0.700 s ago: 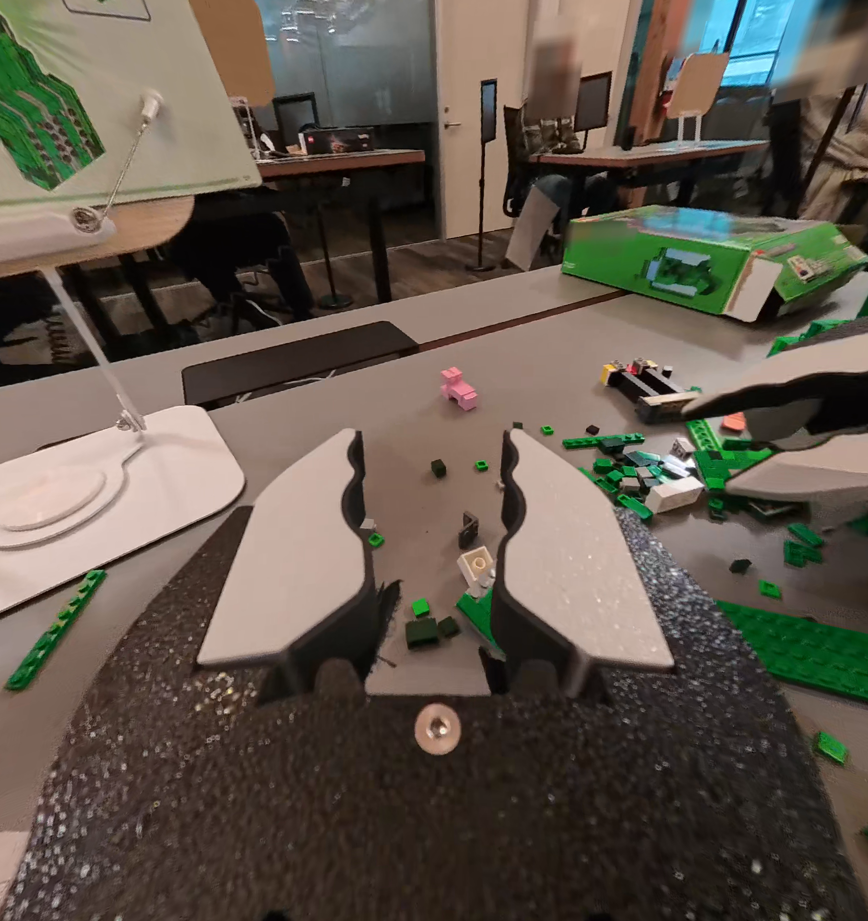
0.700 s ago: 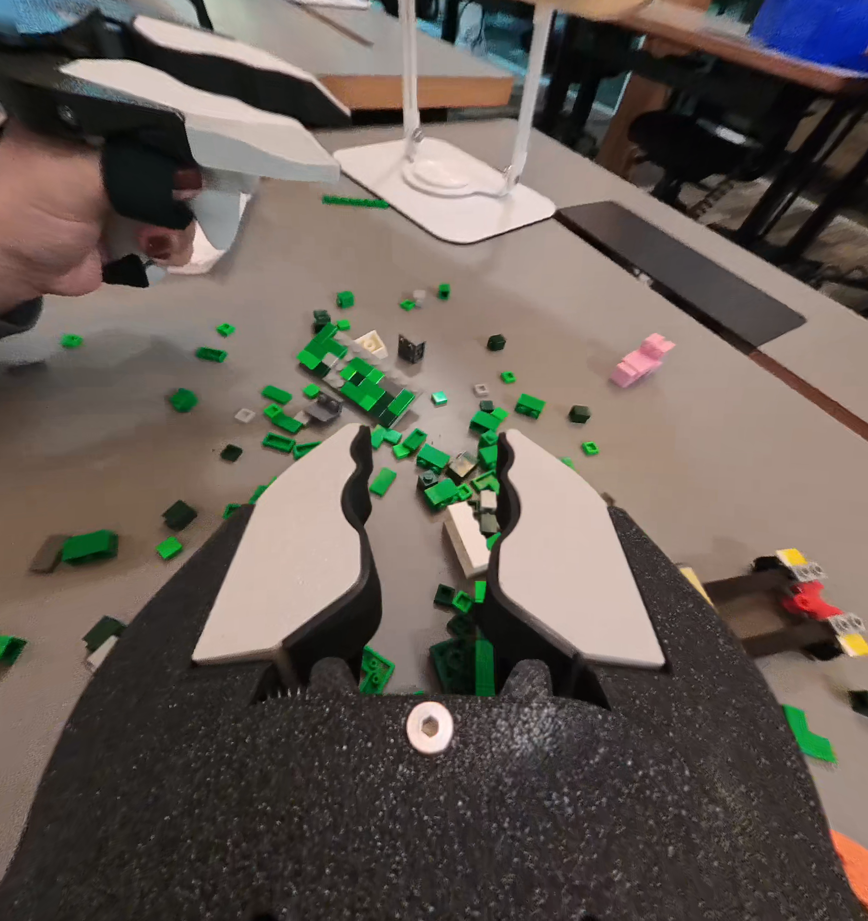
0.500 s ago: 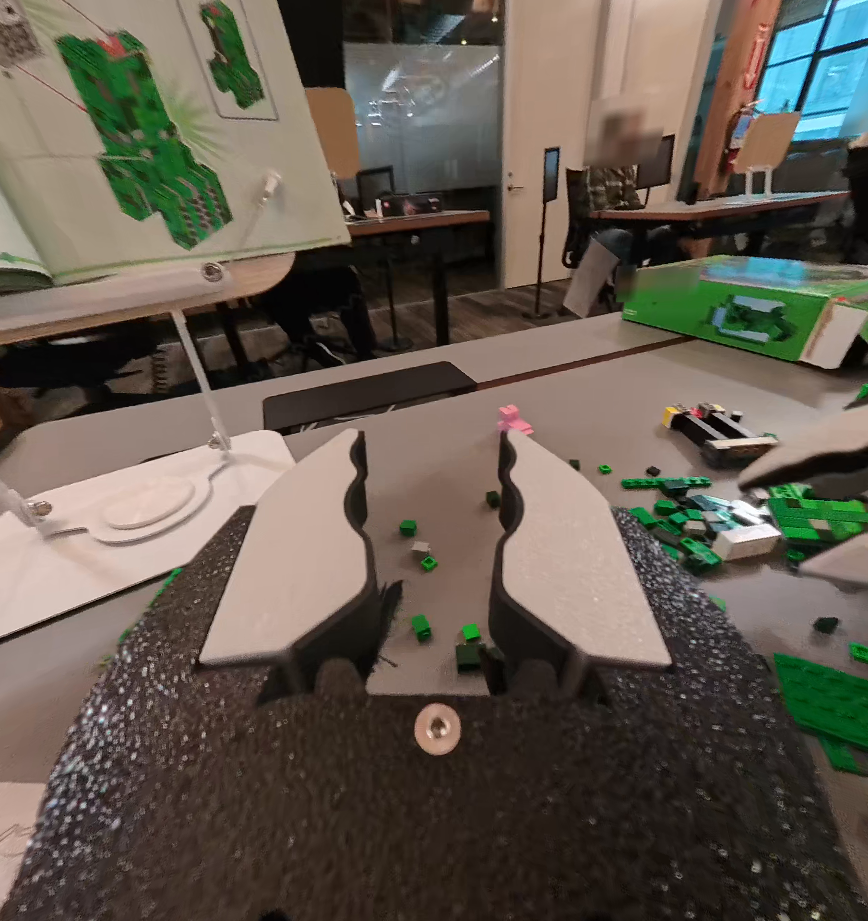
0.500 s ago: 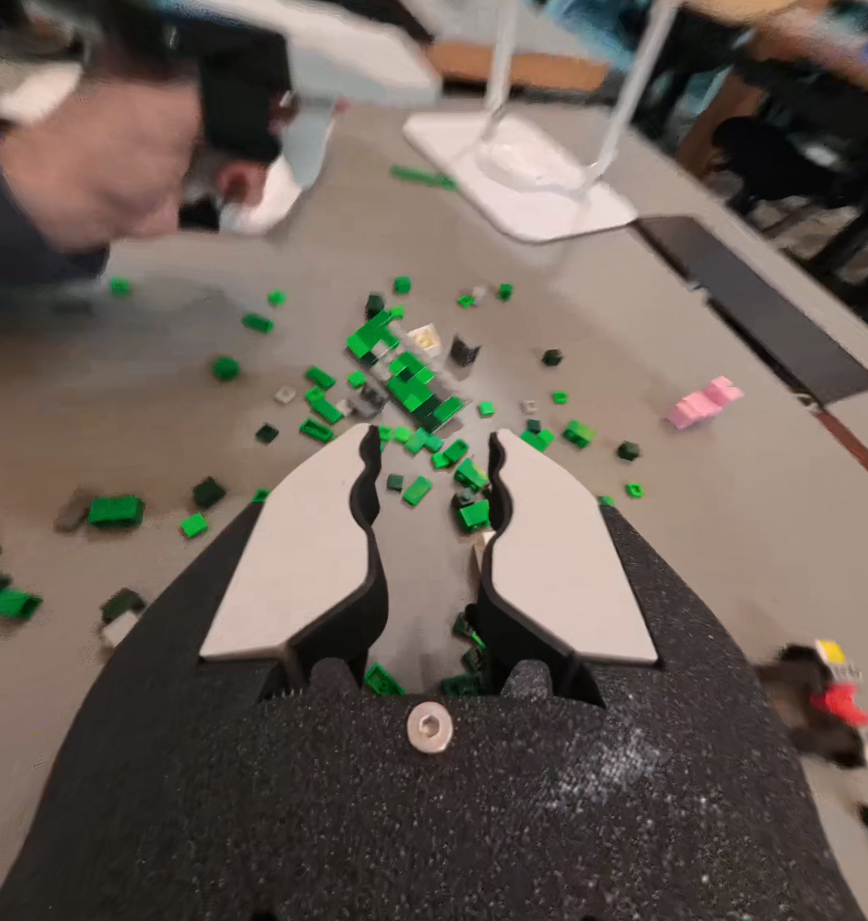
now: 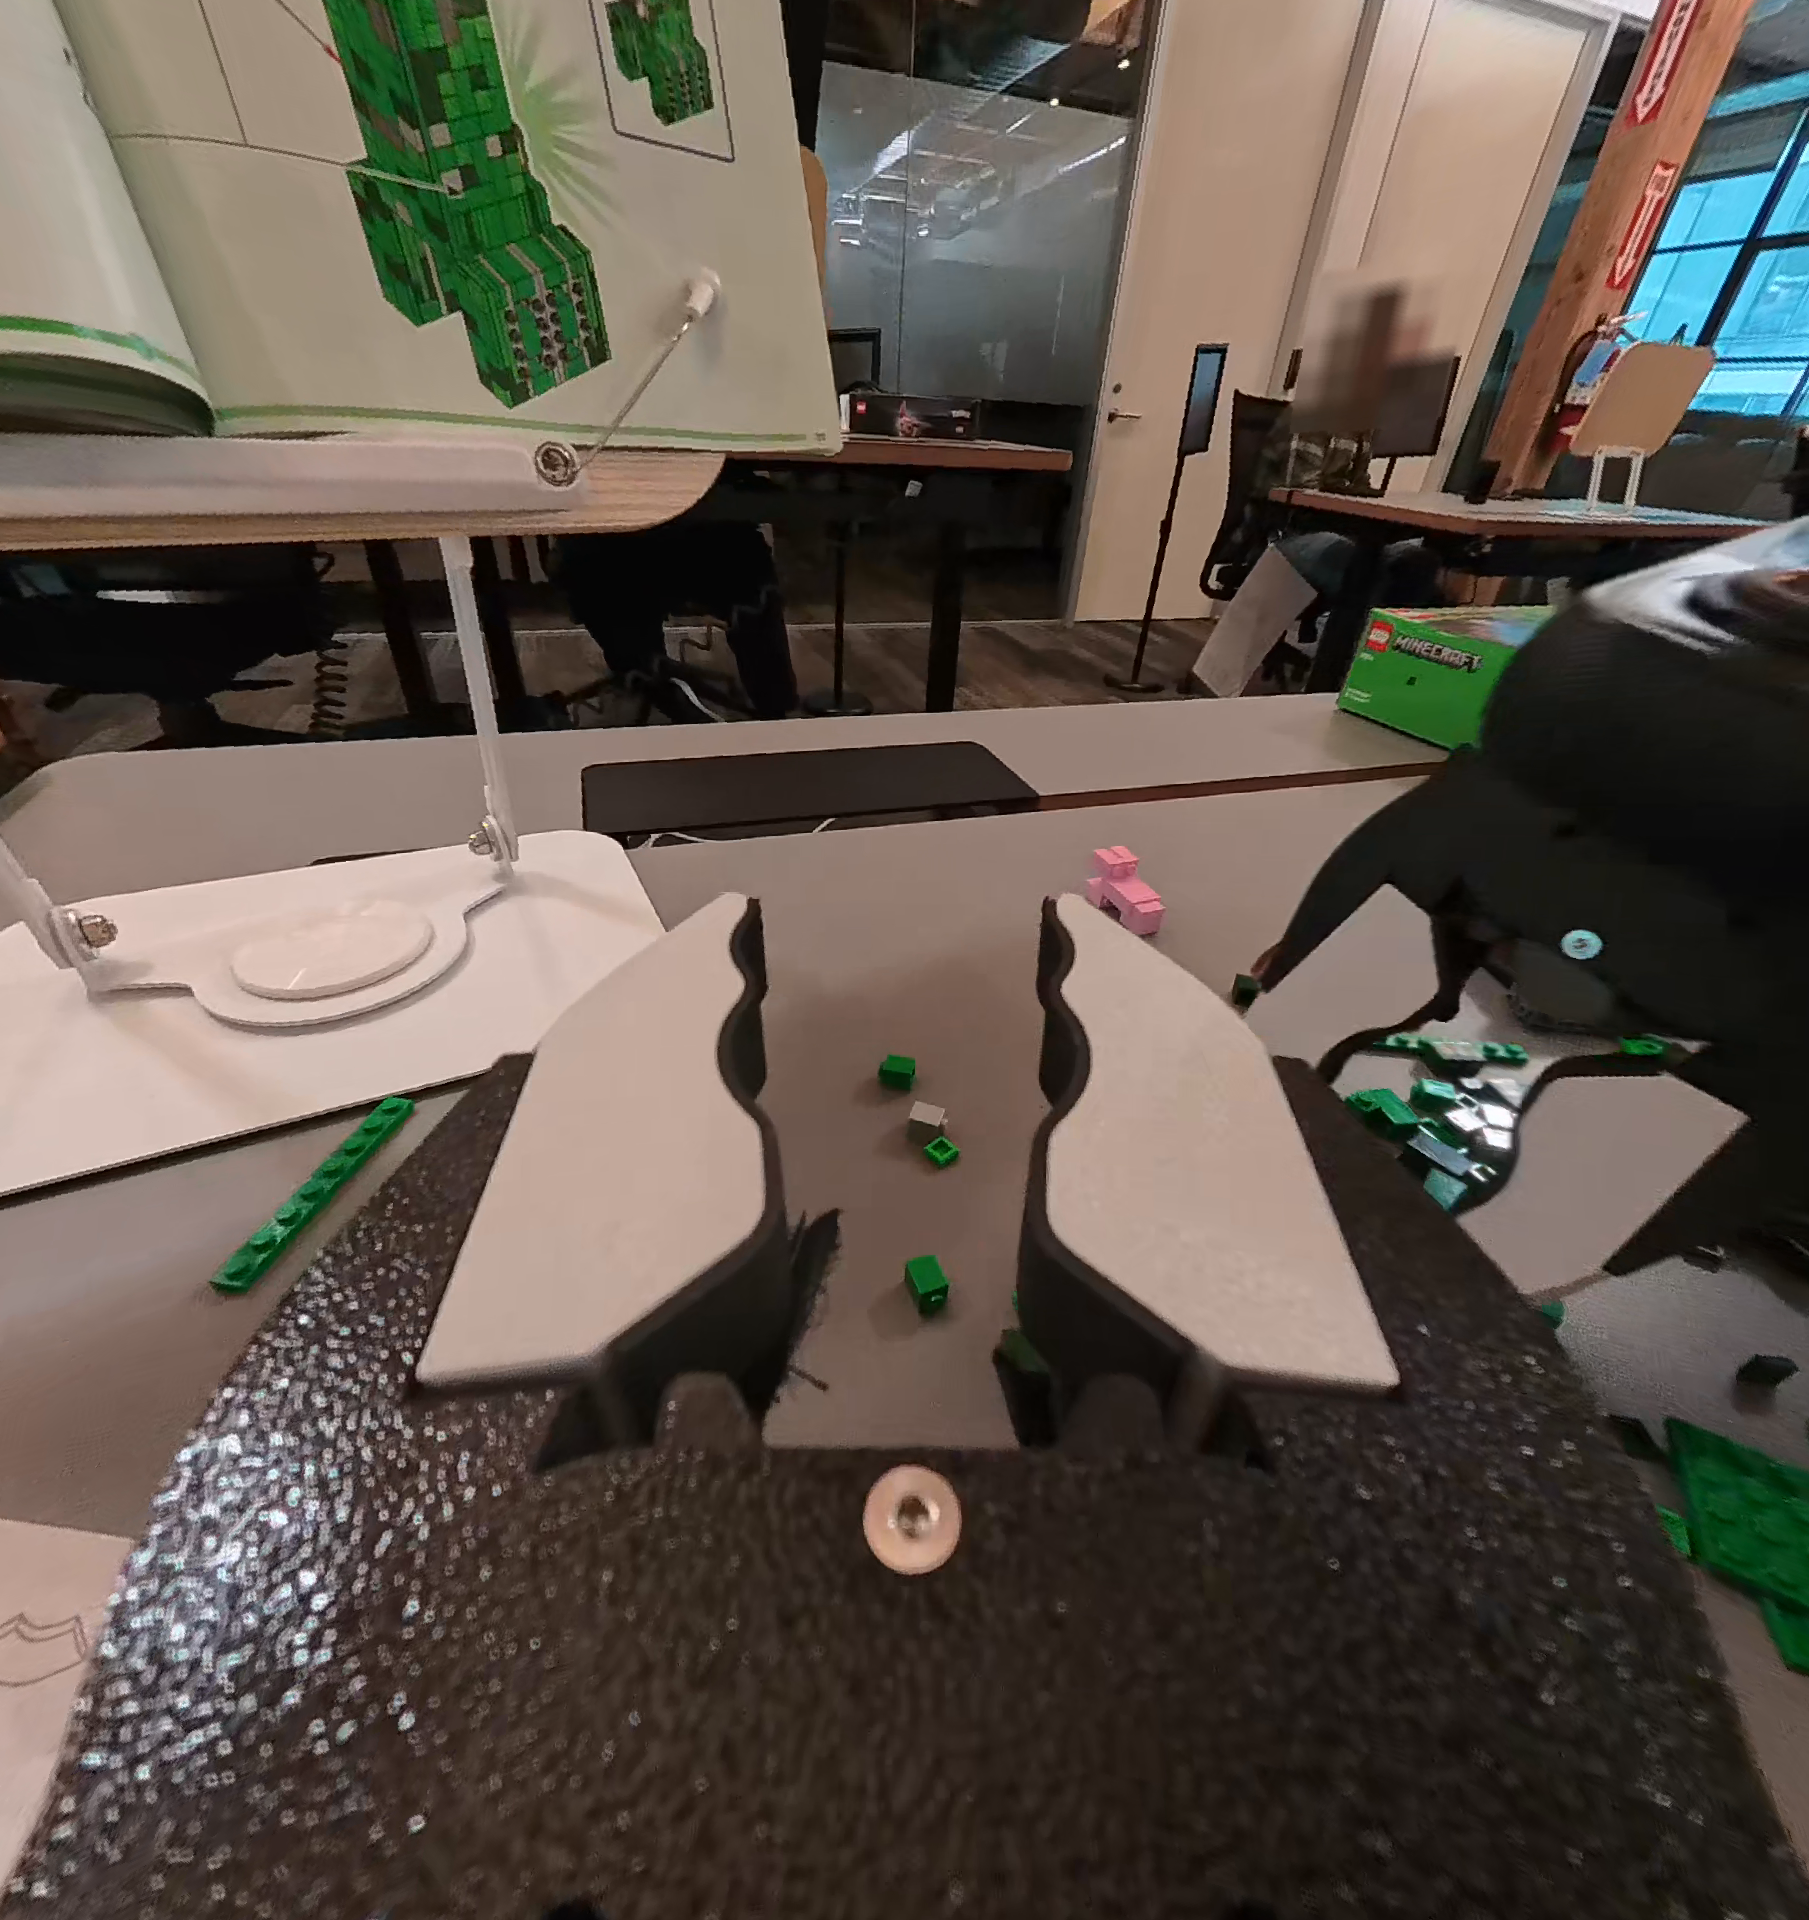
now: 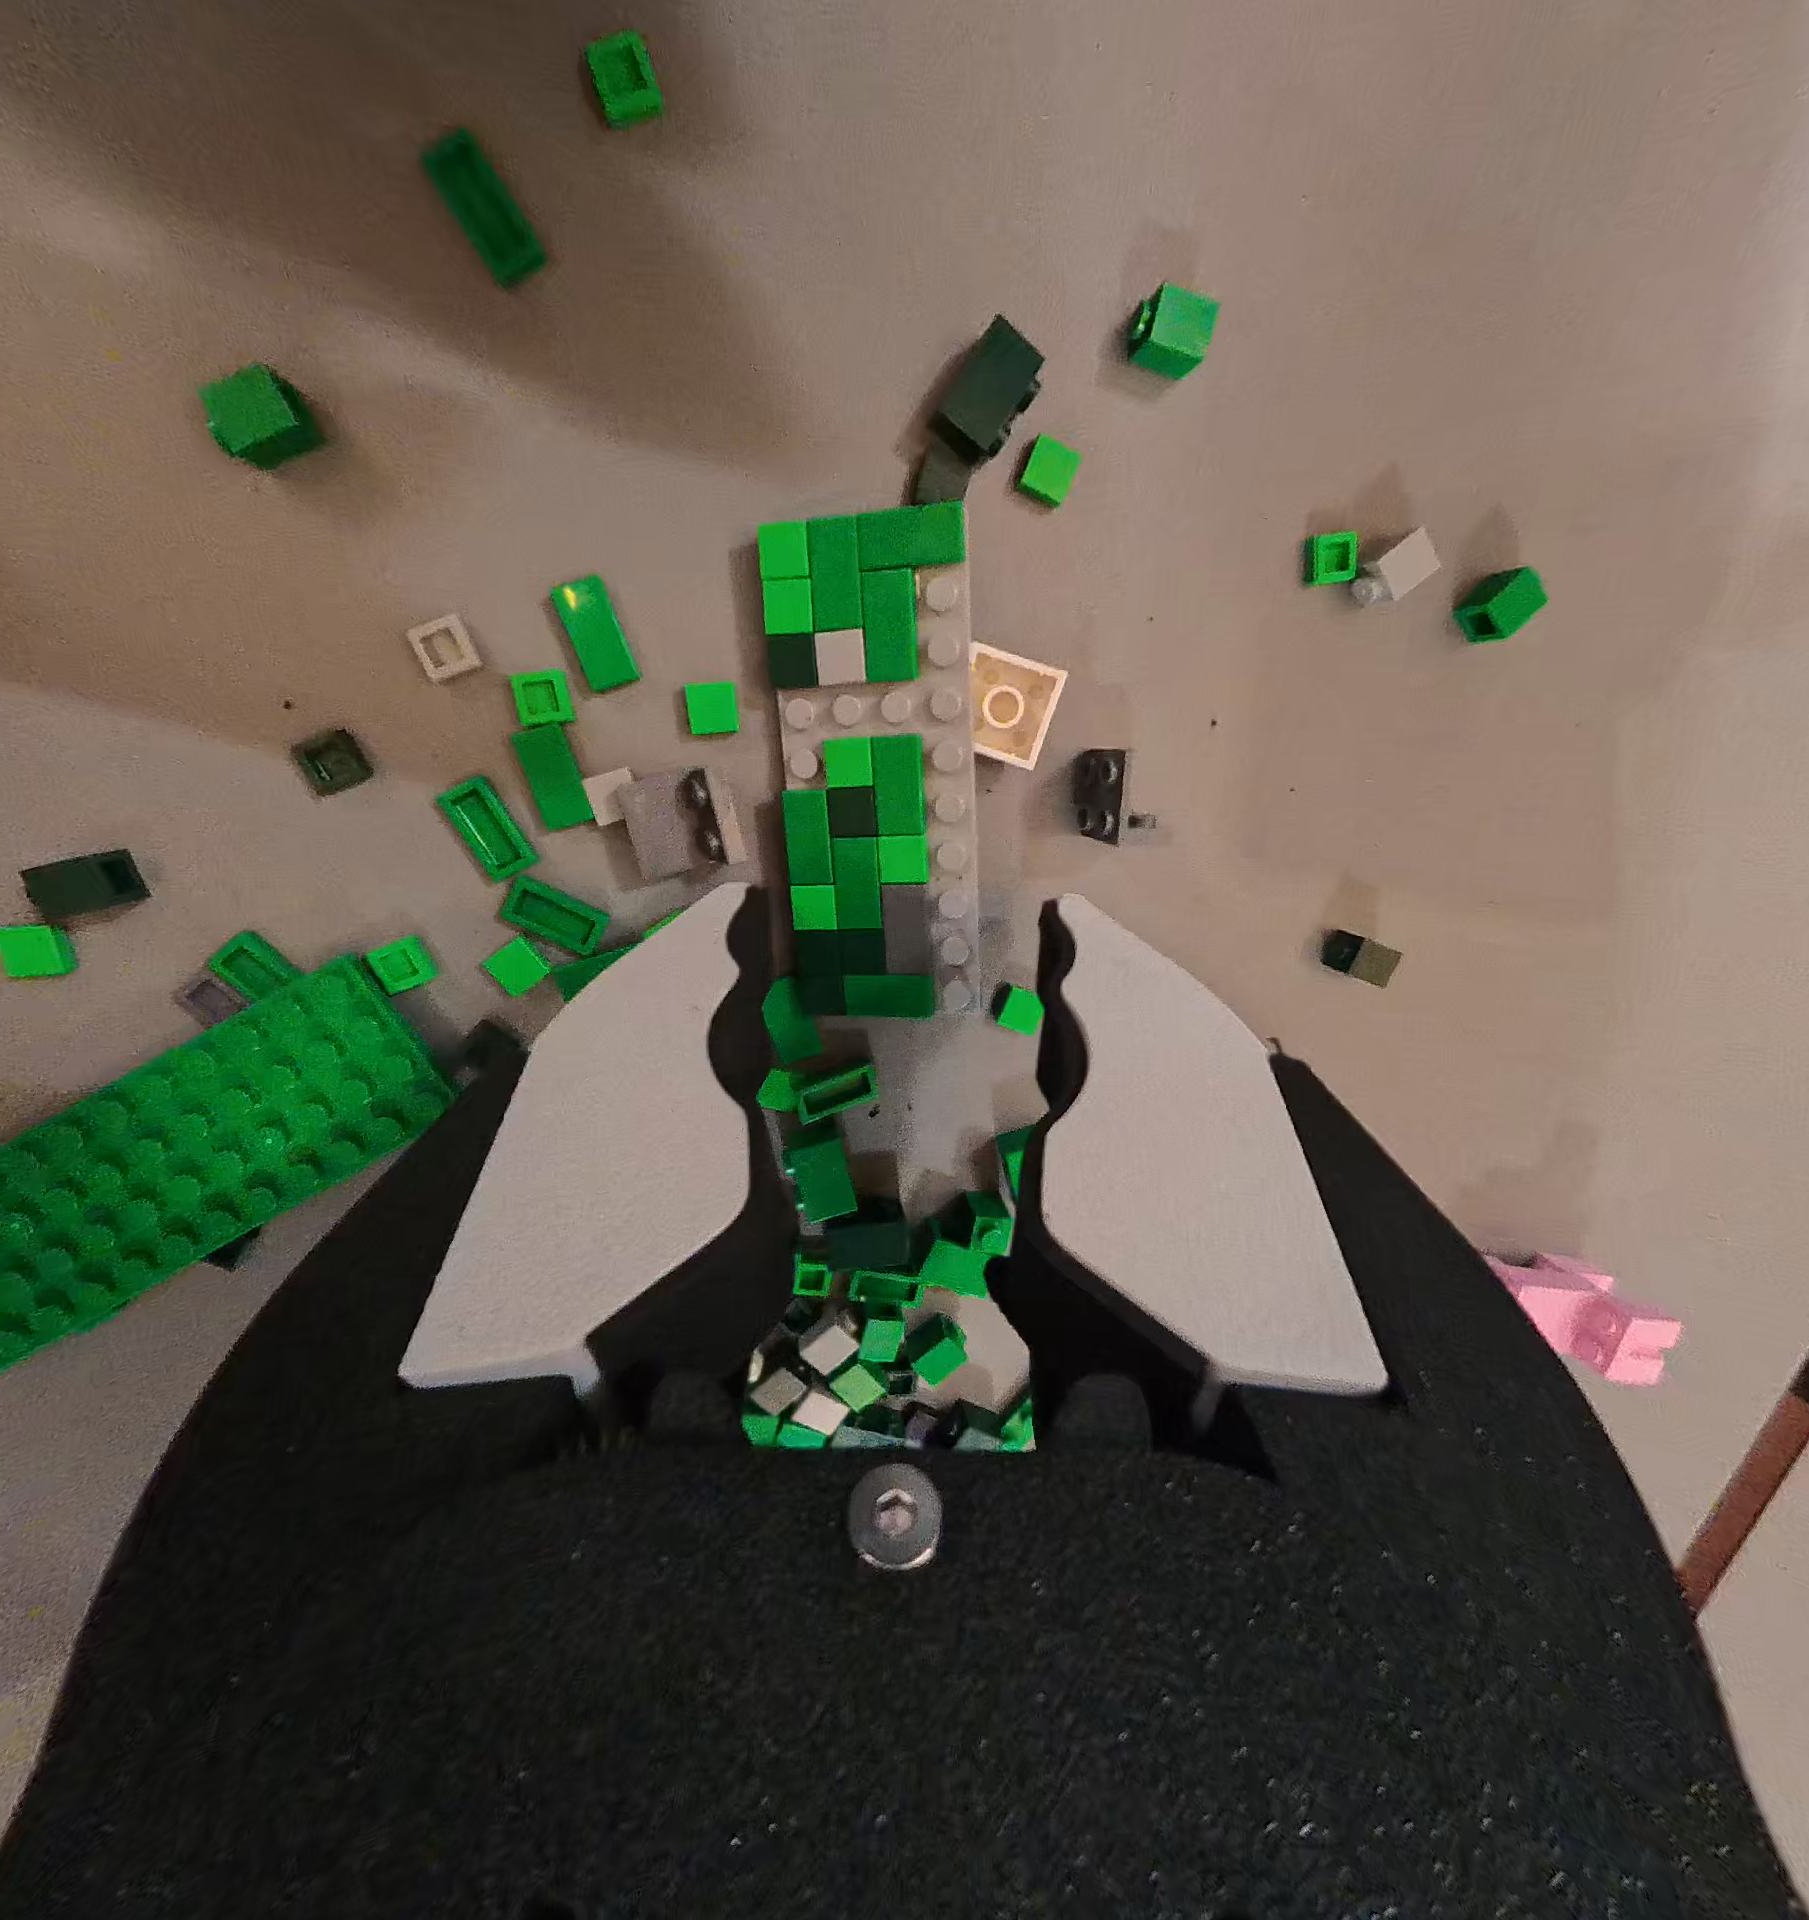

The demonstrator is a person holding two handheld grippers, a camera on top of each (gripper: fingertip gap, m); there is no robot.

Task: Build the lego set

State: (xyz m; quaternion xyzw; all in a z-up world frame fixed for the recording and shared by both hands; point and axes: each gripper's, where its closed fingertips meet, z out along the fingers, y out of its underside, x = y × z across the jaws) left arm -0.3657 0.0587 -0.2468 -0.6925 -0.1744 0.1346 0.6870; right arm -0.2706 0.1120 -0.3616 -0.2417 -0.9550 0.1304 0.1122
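In the right wrist view my right gripper (image 6: 895, 914) is open and points straight down at the table. The near end of a long grey plate (image 6: 950, 800), partly covered with green tiles (image 6: 858, 831), lies between its fingertips without touching them. A heap of small green pieces (image 6: 879, 1299) lies under its jaws. My left gripper (image 5: 895, 925) is open and empty, held low over several small green bricks (image 5: 924, 1283). The right gripper (image 5: 1295, 1018) also shows at the right of the left wrist view, tipped down over the green pile (image 5: 1440, 1122).
An instruction booklet (image 5: 412, 208) stands on a white stand (image 5: 256, 987) at the back left, with a long green strip (image 5: 308, 1195) beside it. A pink pig (image 5: 1123, 888) (image 6: 1586, 1320), a large green plate (image 6: 183, 1143) (image 5: 1773, 1527), a tan square piece (image 6: 1014, 707) and a green box (image 5: 1430, 665) are around.
My right gripper has swung over the pile and tipped down to face the tiled grey plate. My left gripper has pulled back to the left and tilted up. Both stay open.
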